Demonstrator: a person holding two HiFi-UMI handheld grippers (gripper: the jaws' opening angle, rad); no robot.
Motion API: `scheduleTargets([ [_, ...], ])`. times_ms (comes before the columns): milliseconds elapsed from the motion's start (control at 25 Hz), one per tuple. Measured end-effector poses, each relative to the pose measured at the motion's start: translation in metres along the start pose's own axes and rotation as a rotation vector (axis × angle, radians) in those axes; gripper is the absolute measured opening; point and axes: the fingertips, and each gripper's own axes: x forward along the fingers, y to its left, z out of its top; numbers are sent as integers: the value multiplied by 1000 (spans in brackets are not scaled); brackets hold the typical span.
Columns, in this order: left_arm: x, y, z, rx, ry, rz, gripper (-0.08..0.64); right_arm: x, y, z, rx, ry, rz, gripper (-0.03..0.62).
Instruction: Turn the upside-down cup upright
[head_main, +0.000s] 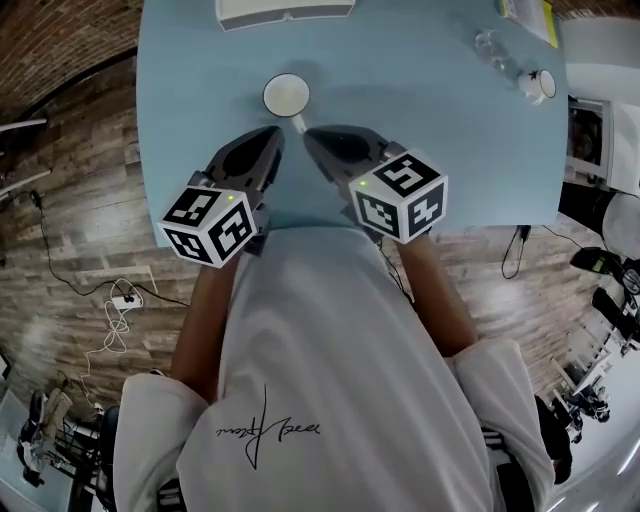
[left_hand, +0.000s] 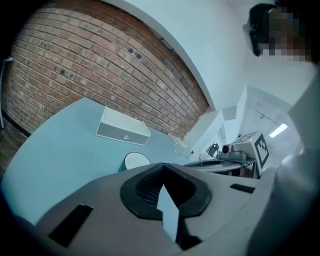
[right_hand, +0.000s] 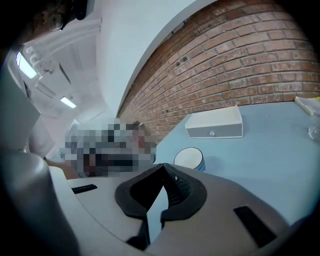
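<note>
Not yet started, by the look of things. Cup (head_main: 287, 96) on the blue worktop (head_main: 180, 90), upper centre of the head view, just beyond both gripper tips and touched by neither. Shows a flat white disc on top with no hollow to be seen. Taken for the base, so judged not yet turned, though not beyond doubt. Handle (head_main: 298, 122) pointing down-frame toward the gap between the two grippers.

Left gripper (head_main: 270, 137): pressed together at the tips, nothing pinched. In its own view, only a sliver of worktop visible through the hollow behind the pads. Right gripper (head_main: 314, 136): likewise closed on nothing. Both side by side at mid-frame, near the worktop's front edge.

Left to do, as judged: opening a gripper, taking the cup by wall or handle, lifting, rolling over, setting down mouth-up. All of it, in short.

Materials:
- **Cup:** glazed, ceramic by the look. White top face with a thin dark rim line, blue on the side, round and short.
- **Worktop:** smooth, matt, pale blue, no grain.
- **Gripper shells:** grey moulded plastic tapering to a beak, with dark ribbed pads inside.
- **Marker cubes** (head_main: 208, 222): white with black squares, a green light on each.
- **White box** (head_main: 285, 10): at the top edge of the frame, rectangular, with a small round knob (right_hand: 212, 133) on its face.
- **Brick wall** (left_hand: 75, 65): behind, rough and red.
- **Floor** (head_main: 70, 200): wood planks, at the left of the frame.
</note>
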Motion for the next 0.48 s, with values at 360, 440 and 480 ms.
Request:
scheduleTargets([
  [360, -16, -23, 9, -3, -25, -34, 9, -26, 17, 6, -17, -41, 47, 21],
  [440, -22, -29, 18, -20, -54, -41, 9, -32, 18, 7, -22, -48, 51, 21],
  [480, -25, -34, 22, -22, -67, -51, 8, -35, 19, 7, -31, -49, 54, 21],
])
